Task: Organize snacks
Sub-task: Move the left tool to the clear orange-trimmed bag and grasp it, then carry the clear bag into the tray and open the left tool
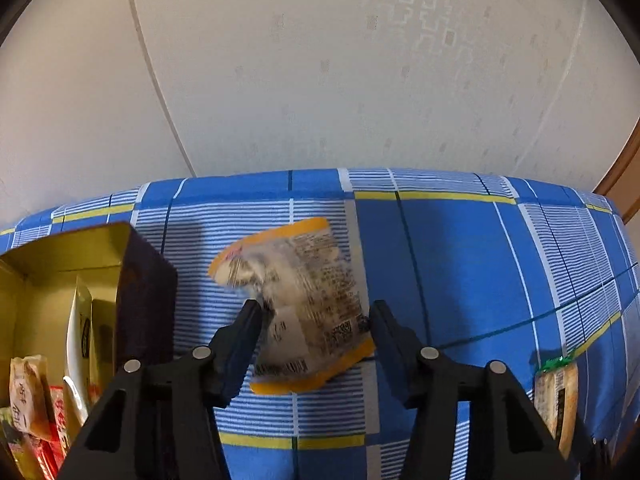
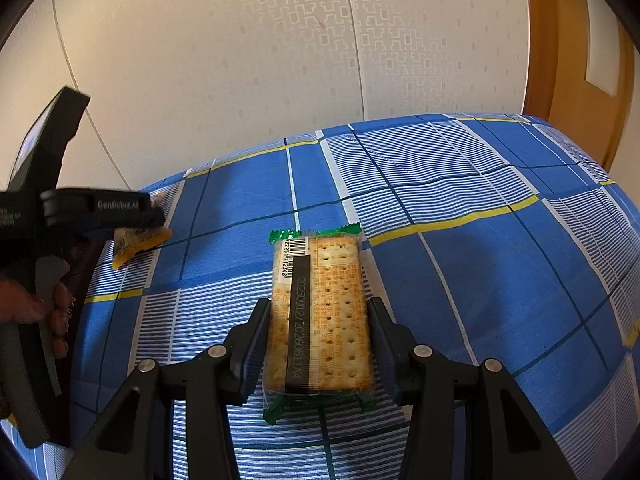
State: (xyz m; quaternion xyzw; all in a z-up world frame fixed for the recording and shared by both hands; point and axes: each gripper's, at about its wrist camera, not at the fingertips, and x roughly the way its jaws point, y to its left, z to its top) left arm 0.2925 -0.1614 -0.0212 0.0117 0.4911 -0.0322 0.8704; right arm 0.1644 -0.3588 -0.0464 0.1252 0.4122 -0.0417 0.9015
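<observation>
A yellow-edged snack packet lies between the fingers of my left gripper over the blue checked cloth; the jaws stand wide apart and the packet looks blurred. It also shows in the right wrist view at the left gripper's tip. A cracker pack with green ends lies flat on the cloth between the fingers of my right gripper, whose jaws sit close beside its long sides without clear contact. The cracker pack also shows at the right edge of the left wrist view.
An open gold-lined tin box with dark outer walls stands at the left, holding several snack packets. The blue checked cloth covers the surface up to a pale wall. A wooden door frame stands at the far right.
</observation>
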